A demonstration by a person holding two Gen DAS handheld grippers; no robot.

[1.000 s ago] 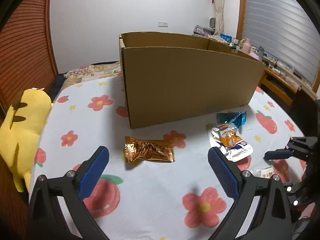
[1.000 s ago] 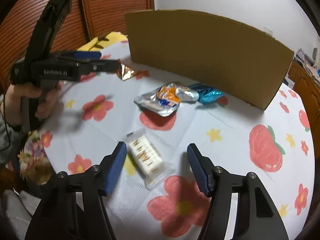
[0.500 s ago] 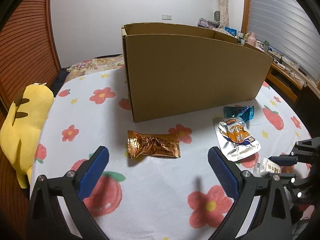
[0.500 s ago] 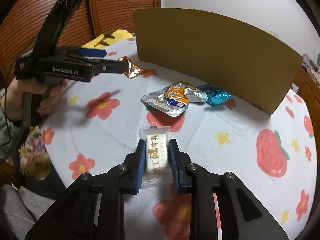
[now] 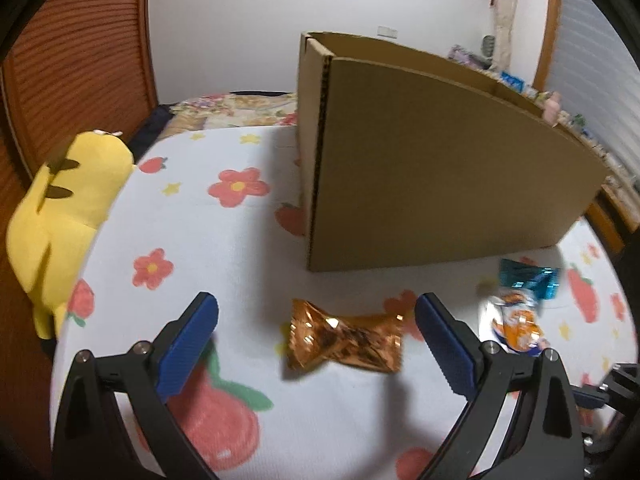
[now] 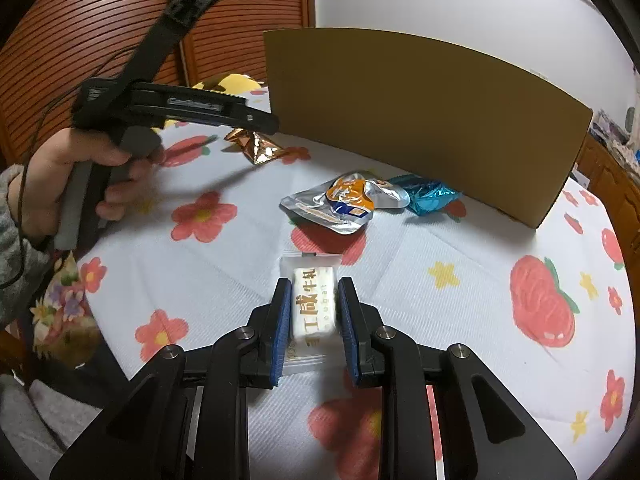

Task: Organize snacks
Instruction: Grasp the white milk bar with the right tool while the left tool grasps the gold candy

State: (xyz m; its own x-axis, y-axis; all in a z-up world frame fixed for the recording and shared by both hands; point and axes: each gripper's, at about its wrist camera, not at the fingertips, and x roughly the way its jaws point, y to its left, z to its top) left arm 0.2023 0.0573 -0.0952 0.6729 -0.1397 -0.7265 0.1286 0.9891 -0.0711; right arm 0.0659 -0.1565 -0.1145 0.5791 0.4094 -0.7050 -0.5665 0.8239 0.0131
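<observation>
While your right gripper (image 6: 312, 312) is closed on the white nougat packet (image 6: 313, 305), its blue pads pressing both long sides, your left gripper (image 5: 316, 340) hangs wide open above the orange foil snack (image 5: 346, 338) on the flowered tablecloth (image 5: 192, 224). That snack lies between the open fingers, near the front corner of the cardboard box (image 5: 432, 184). To grasp it well, lower the left gripper until the pads flank the packet's puffed middle, not its crimped ends, then squeeze gently, since foil likely slips. Lift the nougat packet straight up so it clears the silver-and-orange pouch (image 6: 340, 204) and blue wrapper (image 6: 430, 198) lying near the box wall.
</observation>
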